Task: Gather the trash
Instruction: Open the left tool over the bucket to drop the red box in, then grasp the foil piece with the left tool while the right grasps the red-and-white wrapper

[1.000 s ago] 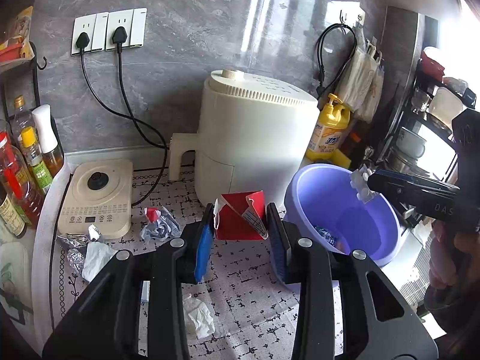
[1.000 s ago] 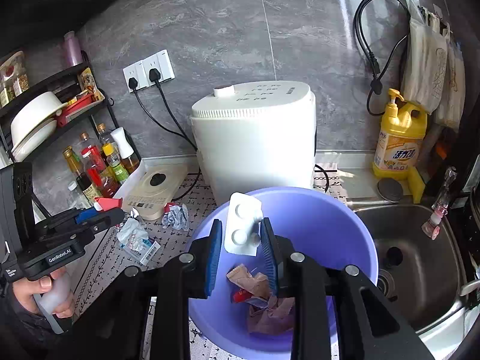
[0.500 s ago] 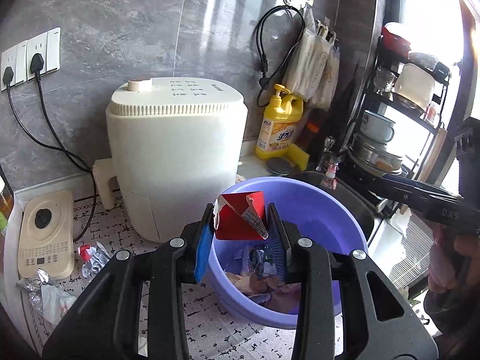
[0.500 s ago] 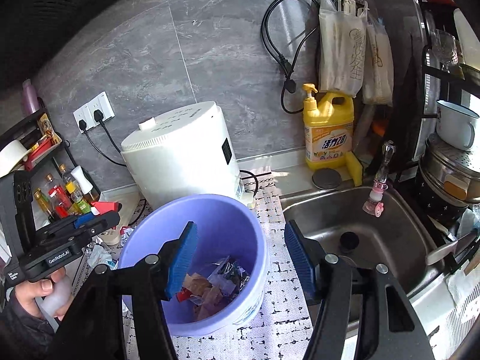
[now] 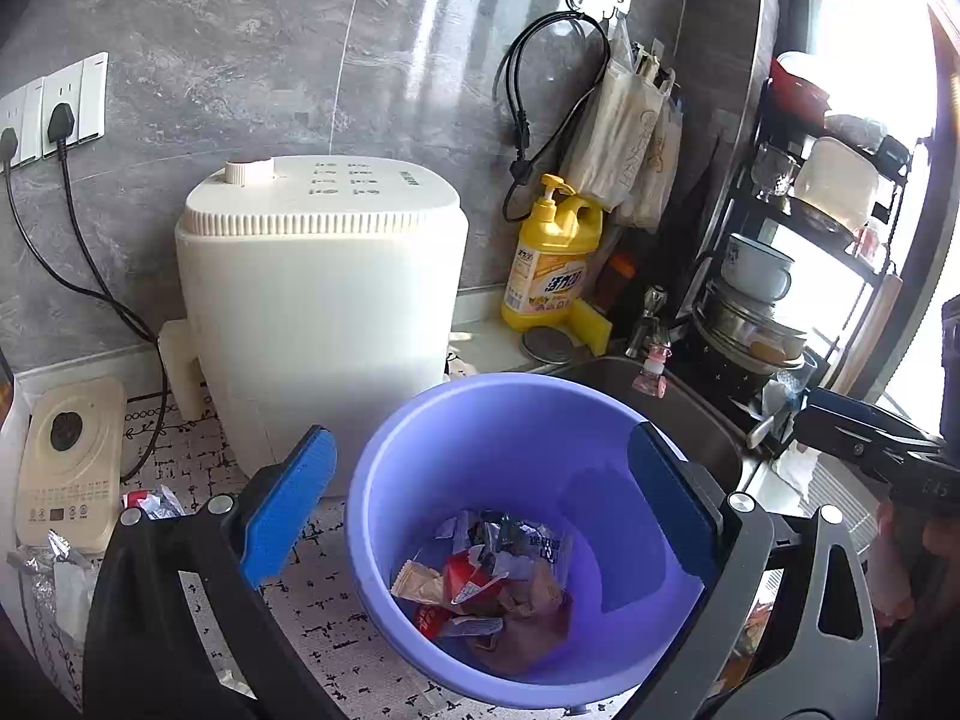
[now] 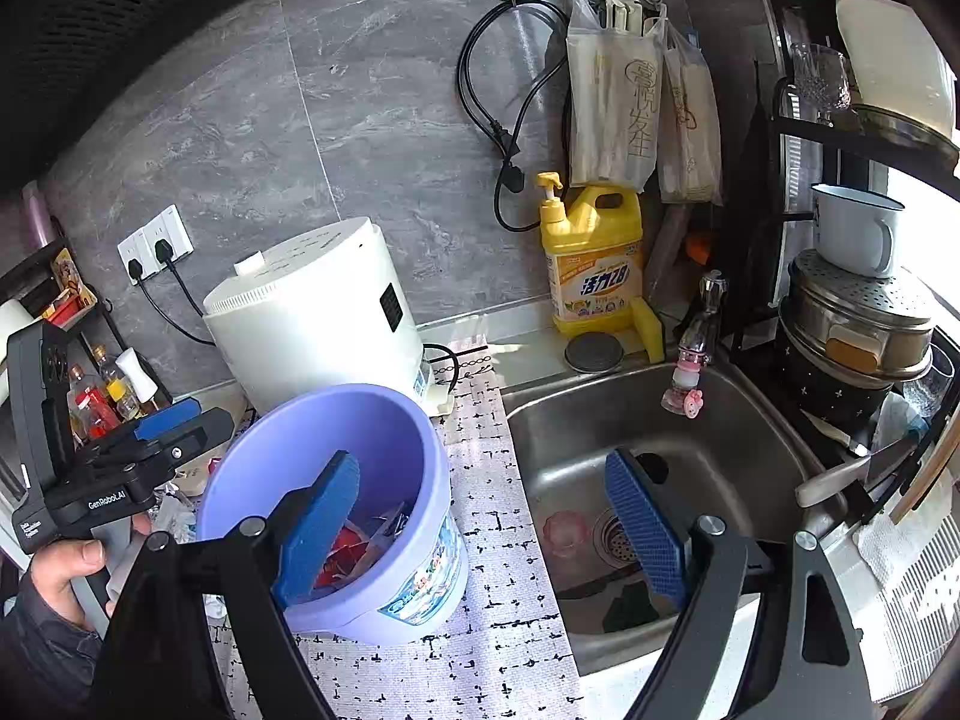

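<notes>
A purple plastic bucket stands on the patterned counter mat and holds several wrappers, with a red carton piece on top. My left gripper is open and empty, directly above the bucket's mouth. My right gripper is open and empty, to the right of the bucket, over the mat and the sink's left edge. Loose trash lies on the mat at the far left: a crumpled wrapper and foil and white scraps.
A white air fryer stands behind the bucket, with a beige cooker to its left. A steel sink lies right of the mat, a yellow detergent bottle behind it, and a dish rack with pots at right.
My left gripper swung right over the bucket, opened and dropped the red carton into it. My right gripper let its white blister pack go into the bucket, opened and moved right toward the sink.
</notes>
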`<action>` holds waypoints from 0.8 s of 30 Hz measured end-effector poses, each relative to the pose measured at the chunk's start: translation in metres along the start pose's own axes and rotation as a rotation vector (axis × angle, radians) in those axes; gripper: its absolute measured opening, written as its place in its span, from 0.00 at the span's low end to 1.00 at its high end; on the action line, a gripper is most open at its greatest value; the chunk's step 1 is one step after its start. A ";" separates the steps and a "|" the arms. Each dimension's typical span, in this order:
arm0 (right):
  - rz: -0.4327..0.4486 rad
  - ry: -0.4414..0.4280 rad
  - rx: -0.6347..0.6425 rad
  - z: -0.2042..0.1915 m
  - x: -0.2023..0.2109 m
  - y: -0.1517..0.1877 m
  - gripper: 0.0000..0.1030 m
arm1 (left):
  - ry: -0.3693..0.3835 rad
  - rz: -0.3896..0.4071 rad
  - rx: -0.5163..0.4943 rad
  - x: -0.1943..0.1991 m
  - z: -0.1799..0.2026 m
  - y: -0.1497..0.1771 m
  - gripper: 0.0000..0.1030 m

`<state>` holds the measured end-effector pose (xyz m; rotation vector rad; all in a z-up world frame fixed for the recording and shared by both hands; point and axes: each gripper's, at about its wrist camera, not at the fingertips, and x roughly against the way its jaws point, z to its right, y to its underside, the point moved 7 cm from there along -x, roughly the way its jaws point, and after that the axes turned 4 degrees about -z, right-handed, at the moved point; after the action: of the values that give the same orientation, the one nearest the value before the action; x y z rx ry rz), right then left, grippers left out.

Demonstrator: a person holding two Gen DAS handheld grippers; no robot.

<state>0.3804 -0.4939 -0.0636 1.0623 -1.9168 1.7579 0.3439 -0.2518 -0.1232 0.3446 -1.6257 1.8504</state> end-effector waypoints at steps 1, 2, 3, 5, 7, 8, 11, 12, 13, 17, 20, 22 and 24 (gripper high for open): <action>0.004 -0.004 0.008 -0.004 -0.001 0.000 0.90 | -0.011 0.000 0.010 0.003 -0.005 0.003 0.94; 0.006 -0.010 0.017 -0.008 -0.001 0.001 0.93 | -0.023 0.001 0.020 0.007 -0.011 0.005 0.94; 0.004 -0.019 0.025 -0.014 -0.003 0.001 0.93 | -0.037 0.002 0.030 0.011 -0.017 0.008 0.94; -0.009 -0.041 0.039 -0.025 -0.008 0.003 0.93 | -0.066 0.003 0.051 0.020 -0.029 0.014 0.94; -0.020 -0.067 0.053 -0.037 -0.014 0.006 0.93 | -0.092 0.004 0.074 0.029 -0.040 0.021 0.94; -0.026 -0.083 0.061 -0.044 -0.017 0.007 0.93 | -0.105 0.002 0.088 0.033 -0.046 0.025 0.94; -0.035 -0.124 0.088 -0.065 -0.025 0.010 0.93 | -0.147 0.001 0.124 0.049 -0.064 0.036 0.94; -0.033 -0.136 0.097 -0.073 -0.026 0.011 0.93 | -0.162 0.002 0.135 0.054 -0.070 0.040 0.94; -0.029 -0.143 0.106 -0.080 -0.028 0.011 0.92 | -0.173 0.001 0.147 0.059 -0.076 0.044 0.94; -0.028 -0.159 0.128 -0.104 -0.036 0.015 0.92 | -0.224 0.004 0.184 0.079 -0.099 0.057 0.94; -0.027 -0.180 0.151 -0.124 -0.041 0.018 0.92 | -0.273 0.010 0.196 0.094 -0.115 0.066 0.94; -0.027 -0.194 0.170 -0.138 -0.043 0.020 0.92 | -0.296 0.011 0.211 0.103 -0.126 0.072 0.94; -0.024 -0.208 0.189 -0.152 -0.045 0.022 0.92 | -0.314 0.018 0.230 0.112 -0.137 0.077 0.94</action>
<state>0.3585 -0.3362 -0.0816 1.3780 -1.8720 1.9104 0.2409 -0.0901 -0.1457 0.7551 -1.6173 2.0835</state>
